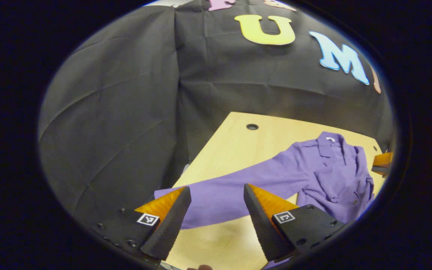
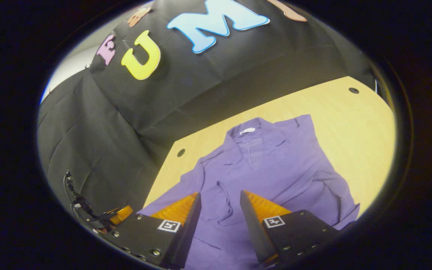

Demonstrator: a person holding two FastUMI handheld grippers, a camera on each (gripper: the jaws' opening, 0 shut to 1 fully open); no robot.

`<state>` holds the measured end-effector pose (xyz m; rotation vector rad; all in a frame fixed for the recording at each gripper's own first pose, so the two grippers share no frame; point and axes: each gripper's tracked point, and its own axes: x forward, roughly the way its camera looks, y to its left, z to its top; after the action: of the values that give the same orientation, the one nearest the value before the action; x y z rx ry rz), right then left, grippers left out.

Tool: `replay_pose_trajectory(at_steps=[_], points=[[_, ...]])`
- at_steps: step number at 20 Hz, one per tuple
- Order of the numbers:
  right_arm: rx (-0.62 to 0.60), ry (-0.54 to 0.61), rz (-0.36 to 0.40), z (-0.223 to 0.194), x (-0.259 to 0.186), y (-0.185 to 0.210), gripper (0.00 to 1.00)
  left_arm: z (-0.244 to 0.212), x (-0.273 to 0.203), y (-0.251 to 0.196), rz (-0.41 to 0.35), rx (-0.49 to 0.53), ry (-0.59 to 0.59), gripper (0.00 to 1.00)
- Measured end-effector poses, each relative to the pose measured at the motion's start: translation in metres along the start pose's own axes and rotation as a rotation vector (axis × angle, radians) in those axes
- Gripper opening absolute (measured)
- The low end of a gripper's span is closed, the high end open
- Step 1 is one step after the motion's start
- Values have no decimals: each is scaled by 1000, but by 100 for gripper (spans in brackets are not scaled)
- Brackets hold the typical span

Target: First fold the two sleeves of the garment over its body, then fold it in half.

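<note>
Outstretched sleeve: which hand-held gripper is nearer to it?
Left. The left hand-held gripper hangs open right over the outstretched sleeve; the right hand-held gripper is open above the shirt body.

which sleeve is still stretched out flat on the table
The sleeve between the left gripper's open fingers, reaching to the table edge. The other sleeve already lies folded over the body.

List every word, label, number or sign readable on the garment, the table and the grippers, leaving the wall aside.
No readable text.
Small white neck label inside the collar of the purple long-sleeved shirt: too small to read.
Square black-and-white marker tags on the black and orange fingers of the left gripper and right gripper: coded patterns, not words.
Light wooden table: two dark holes, no writing.
</note>
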<state>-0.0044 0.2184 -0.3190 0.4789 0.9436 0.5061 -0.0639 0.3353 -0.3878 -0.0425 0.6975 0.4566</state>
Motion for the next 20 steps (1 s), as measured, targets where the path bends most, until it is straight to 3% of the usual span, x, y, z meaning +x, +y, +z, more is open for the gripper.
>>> replay_pose_trajectory(at_steps=[8, 20], points=[[-14, 40, -104, -16, -32, -36, 66, -52, 47, 51, 105, -27, 121, 96], [116, 44, -306, -53, -126, -115, 66, -92, 70, 81, 216, -127, 235, 99]])
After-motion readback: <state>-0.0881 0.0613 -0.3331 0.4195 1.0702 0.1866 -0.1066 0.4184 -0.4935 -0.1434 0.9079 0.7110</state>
